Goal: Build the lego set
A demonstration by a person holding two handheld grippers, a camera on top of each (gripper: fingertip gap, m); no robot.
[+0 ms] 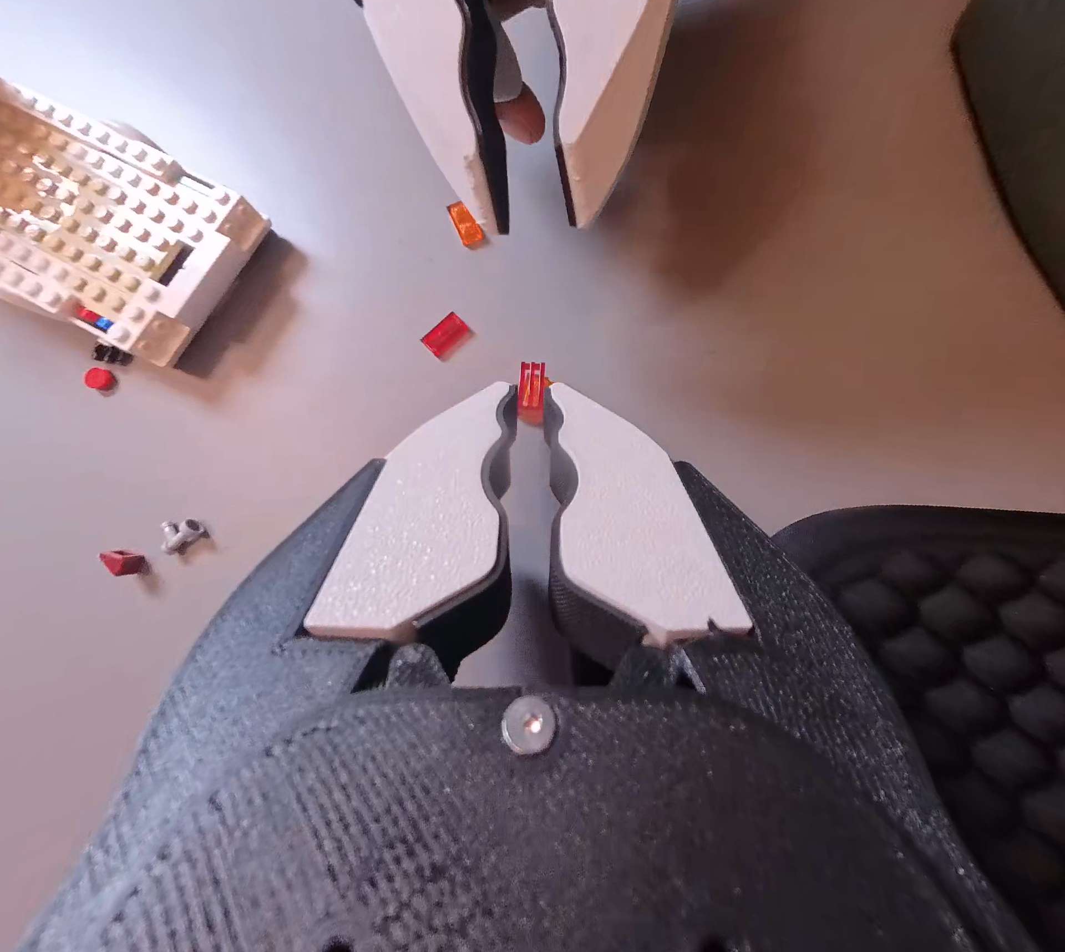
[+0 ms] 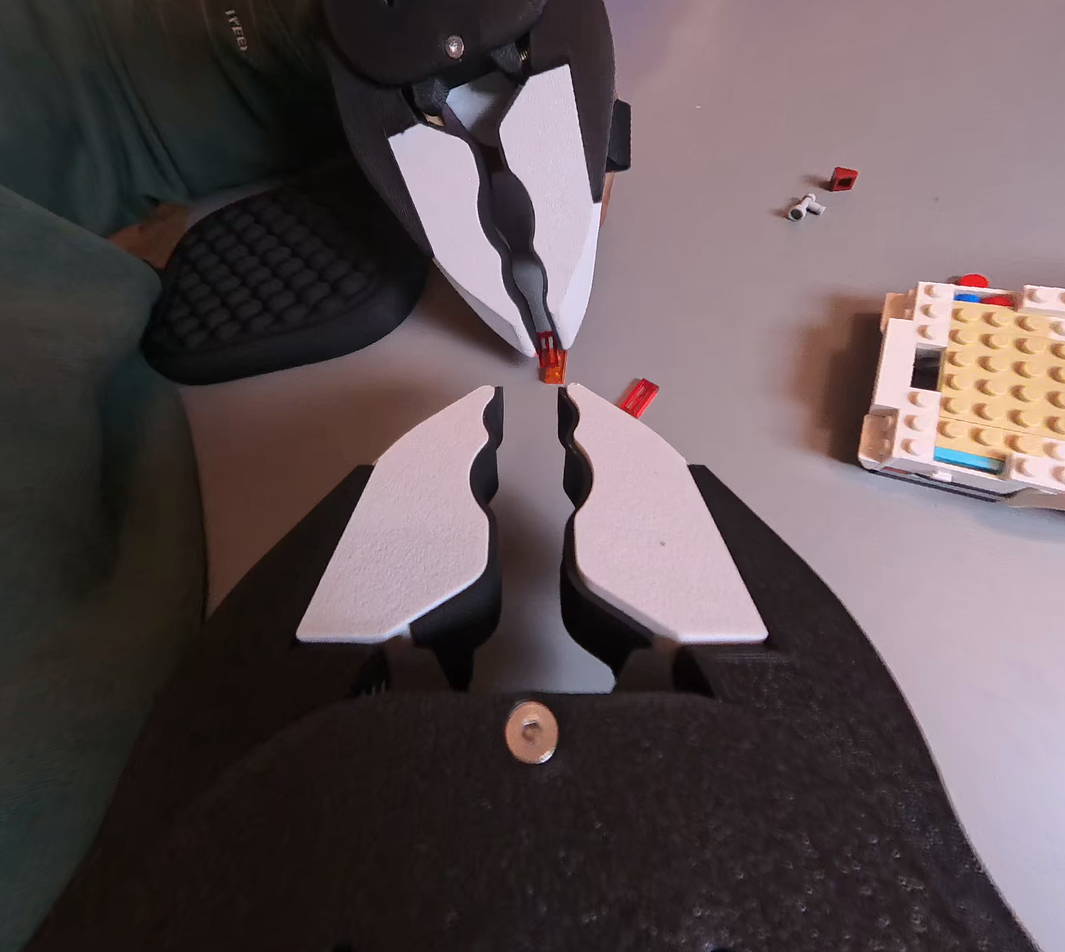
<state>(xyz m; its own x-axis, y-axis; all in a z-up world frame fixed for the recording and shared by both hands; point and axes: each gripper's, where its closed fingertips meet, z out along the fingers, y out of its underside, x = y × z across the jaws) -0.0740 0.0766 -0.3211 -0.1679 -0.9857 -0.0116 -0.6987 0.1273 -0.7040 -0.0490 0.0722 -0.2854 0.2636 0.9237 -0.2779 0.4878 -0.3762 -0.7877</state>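
My left gripper (image 1: 531, 389) pinches a red clear tile (image 1: 530, 394) at its fingertips, just above the grey tabletop (image 1: 749, 348). My right gripper (image 2: 530, 389) faces it, jaws narrowly parted, empty. Lego build (image 2: 974, 388) sits well apart.

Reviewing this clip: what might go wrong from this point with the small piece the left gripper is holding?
1. The left gripper pinches the red clear piece only at its very tips, so it may slip or flip out.
2. The right gripper is open and close by; a nudge could knock the piece loose.
3. The loose red tile and orange tile lie nearby and could get bumped away.
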